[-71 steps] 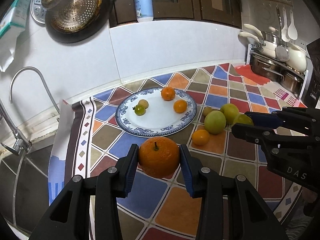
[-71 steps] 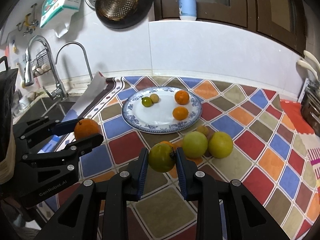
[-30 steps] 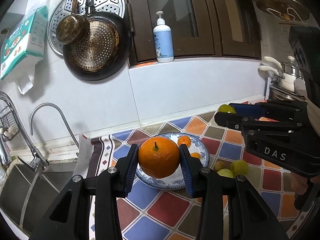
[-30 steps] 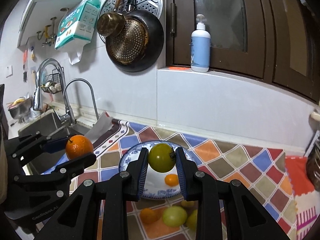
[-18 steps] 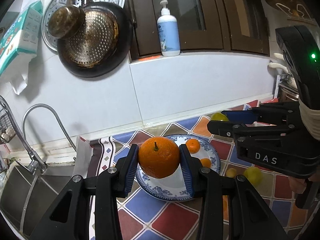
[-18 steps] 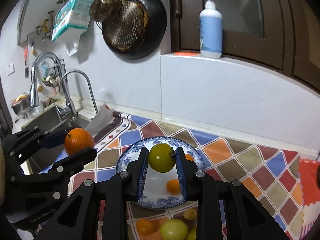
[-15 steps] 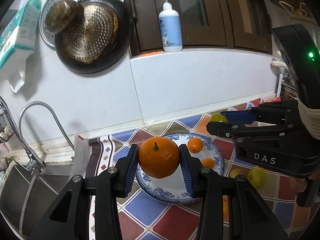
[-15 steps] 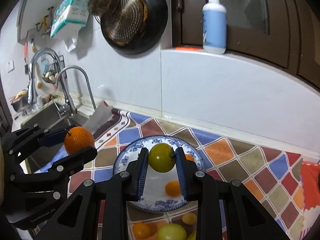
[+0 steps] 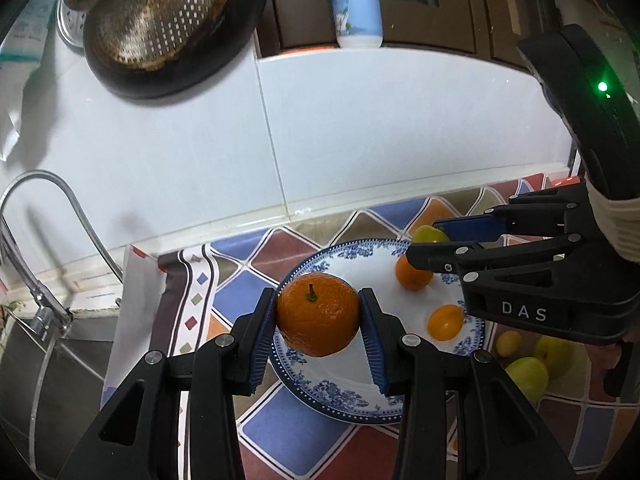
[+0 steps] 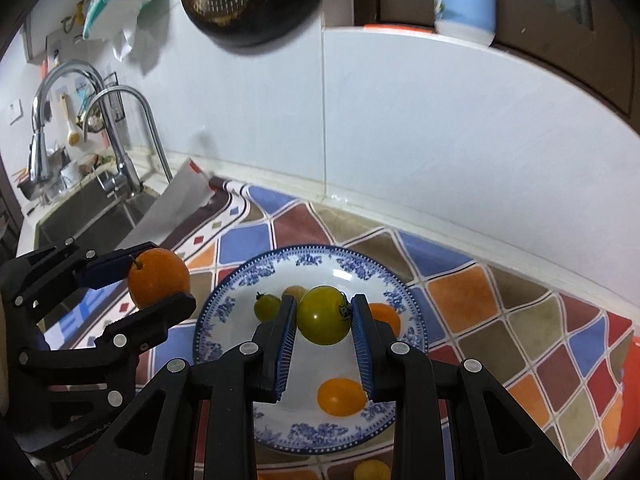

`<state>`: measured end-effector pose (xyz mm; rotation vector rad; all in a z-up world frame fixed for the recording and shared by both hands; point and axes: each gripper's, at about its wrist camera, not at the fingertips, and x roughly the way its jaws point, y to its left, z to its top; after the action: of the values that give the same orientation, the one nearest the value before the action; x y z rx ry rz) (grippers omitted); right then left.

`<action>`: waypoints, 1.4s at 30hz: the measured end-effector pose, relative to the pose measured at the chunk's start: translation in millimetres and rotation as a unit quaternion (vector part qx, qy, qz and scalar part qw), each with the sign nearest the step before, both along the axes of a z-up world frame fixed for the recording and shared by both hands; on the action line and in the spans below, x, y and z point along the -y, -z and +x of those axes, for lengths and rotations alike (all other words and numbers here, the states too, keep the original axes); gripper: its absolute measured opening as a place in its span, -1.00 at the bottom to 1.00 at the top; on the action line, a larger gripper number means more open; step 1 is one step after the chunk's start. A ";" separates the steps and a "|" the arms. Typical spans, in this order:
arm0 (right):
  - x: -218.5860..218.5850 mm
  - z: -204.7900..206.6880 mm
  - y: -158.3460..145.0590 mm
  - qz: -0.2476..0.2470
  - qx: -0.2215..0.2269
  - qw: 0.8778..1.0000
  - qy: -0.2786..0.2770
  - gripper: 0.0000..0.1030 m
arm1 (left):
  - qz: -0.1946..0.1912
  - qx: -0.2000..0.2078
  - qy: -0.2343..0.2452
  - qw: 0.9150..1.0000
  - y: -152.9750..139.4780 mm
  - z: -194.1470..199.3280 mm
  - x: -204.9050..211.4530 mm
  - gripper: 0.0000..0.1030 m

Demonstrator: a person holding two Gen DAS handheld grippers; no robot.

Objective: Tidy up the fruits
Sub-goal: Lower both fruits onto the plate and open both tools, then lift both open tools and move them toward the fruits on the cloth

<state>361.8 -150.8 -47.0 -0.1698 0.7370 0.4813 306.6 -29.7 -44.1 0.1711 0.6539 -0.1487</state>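
Note:
My left gripper (image 9: 319,316) is shut on a large orange (image 9: 318,314) and holds it above the near left part of the blue-and-white plate (image 9: 316,386). My right gripper (image 10: 324,316) is shut on a yellow-green tomato (image 10: 323,314) above the plate's (image 10: 224,312) middle. On the plate lie two small oranges (image 9: 445,322) (image 9: 414,277) and two small green fruits (image 10: 267,306). The left gripper with its orange (image 10: 158,278) shows at the left of the right wrist view. The right gripper (image 9: 430,242) shows at the right of the left wrist view.
Several yellow-green fruits (image 9: 527,376) lie on the patterned mat (image 10: 520,320) right of the plate. A sink with taps (image 10: 116,160) is at the left. A pan (image 9: 168,24) hangs on the tiled wall and a lotion bottle (image 9: 354,4) stands on the ledge.
Both grippers have come down and forward with their fruits, from well above the counter to just over the plate. Both grips are unchanged.

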 end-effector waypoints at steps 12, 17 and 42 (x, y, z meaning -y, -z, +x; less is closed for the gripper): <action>-11.1 32.4 38.9 -0.023 -0.065 0.998 -0.016 -0.45 | -0.008 -0.046 0.004 0.999 34.1 25.6 -2.0 -0.21; -10.6 37.4 44.8 -0.027 -0.073 0.997 -0.014 -0.45 | -0.010 -0.058 0.009 0.998 43.7 33.0 -1.1 -0.21; 6.2 0.5 9.5 -0.019 -0.017 0.999 0.025 -0.05 | -0.016 0.005 -0.013 1.000 -3.8 -1.9 -7.9 0.27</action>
<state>362.3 -157.0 -56.4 -0.1780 0.7822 0.4233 304.7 -21.8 -40.3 0.1328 0.6431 -0.1331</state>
